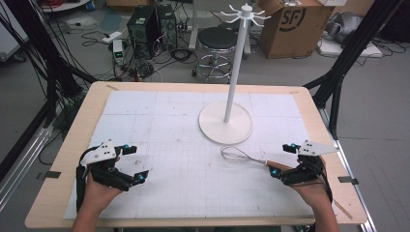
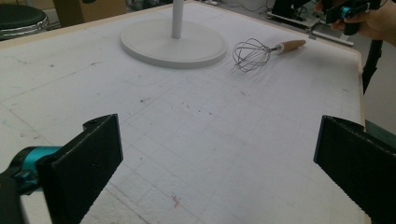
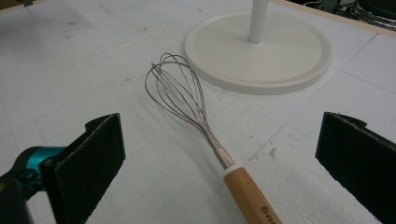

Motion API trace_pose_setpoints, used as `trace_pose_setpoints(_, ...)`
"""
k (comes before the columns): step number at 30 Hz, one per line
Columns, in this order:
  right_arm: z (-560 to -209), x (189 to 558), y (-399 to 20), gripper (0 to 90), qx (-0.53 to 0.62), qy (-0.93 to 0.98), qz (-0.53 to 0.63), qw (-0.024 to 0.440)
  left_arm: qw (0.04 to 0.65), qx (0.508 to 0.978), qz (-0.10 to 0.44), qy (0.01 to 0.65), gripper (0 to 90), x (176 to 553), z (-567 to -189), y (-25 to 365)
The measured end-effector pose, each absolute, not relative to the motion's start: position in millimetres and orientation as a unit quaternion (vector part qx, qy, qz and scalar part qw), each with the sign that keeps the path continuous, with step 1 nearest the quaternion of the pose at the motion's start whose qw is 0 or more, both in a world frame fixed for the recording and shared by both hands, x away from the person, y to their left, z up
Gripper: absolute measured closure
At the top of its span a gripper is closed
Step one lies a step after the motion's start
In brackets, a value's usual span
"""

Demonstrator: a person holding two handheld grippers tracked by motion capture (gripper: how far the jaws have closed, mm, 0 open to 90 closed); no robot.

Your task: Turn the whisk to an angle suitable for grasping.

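Note:
A wire whisk (image 1: 246,157) with a wooden handle lies flat on the white mat, wire end to the left, just in front of the white stand's round base (image 1: 226,123). My right gripper (image 1: 283,160) is open at the handle end; in the right gripper view the whisk (image 3: 205,126) lies between and ahead of the wide jaws, the handle (image 3: 250,193) running down to the bottom edge. My left gripper (image 1: 135,163) stands open at the mat's left with nothing between its jaws. In the left gripper view the whisk (image 2: 261,51) and the base (image 2: 173,44) lie far ahead.
The white stand's pole (image 1: 235,72) rises from the base to a ring of hooks (image 1: 245,13). The wooden table edge (image 1: 63,159) frames the mat. A stool (image 1: 216,46), computer cases and a cardboard box (image 1: 295,24) stand on the floor beyond the table.

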State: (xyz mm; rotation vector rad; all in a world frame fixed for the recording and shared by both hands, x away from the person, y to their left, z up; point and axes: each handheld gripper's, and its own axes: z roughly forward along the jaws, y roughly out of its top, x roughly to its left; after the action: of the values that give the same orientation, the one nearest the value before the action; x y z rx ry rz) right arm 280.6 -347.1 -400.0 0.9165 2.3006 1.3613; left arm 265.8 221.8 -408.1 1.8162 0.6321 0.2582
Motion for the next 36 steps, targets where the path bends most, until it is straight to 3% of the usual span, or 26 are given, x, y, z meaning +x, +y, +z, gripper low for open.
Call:
trace_pose_setpoints(25, -407.7, 286.7, -355.2, 0.4, 0.354, 0.817, 0.422, 0.17, 0.556, 0.781, 0.109, 0.263, 1.8, 266.9, -412.9, 217.3)
trace_pose_setpoints(31, -419.2, 296.0, -349.5, 6.4, 0.355, 0.836, 0.386, 0.158, 0.553, 0.784, 0.107, 0.262, 1.8, 267.2, -414.0, 215.9)
trace_pose_setpoints(33, -421.5, 299.2, -347.9, 14.7, 0.349, 0.845, 0.376, 0.154, 0.552, 0.784, 0.106, 0.262, 1.8, 267.2, -414.5, 215.5)
trace_pose_setpoints(36, -423.2, 302.6, -347.2, 16.3, 0.347, 0.848, 0.373, 0.148, 0.551, 0.785, 0.105, 0.261, 1.7, 267.2, -415.0, 215.3)
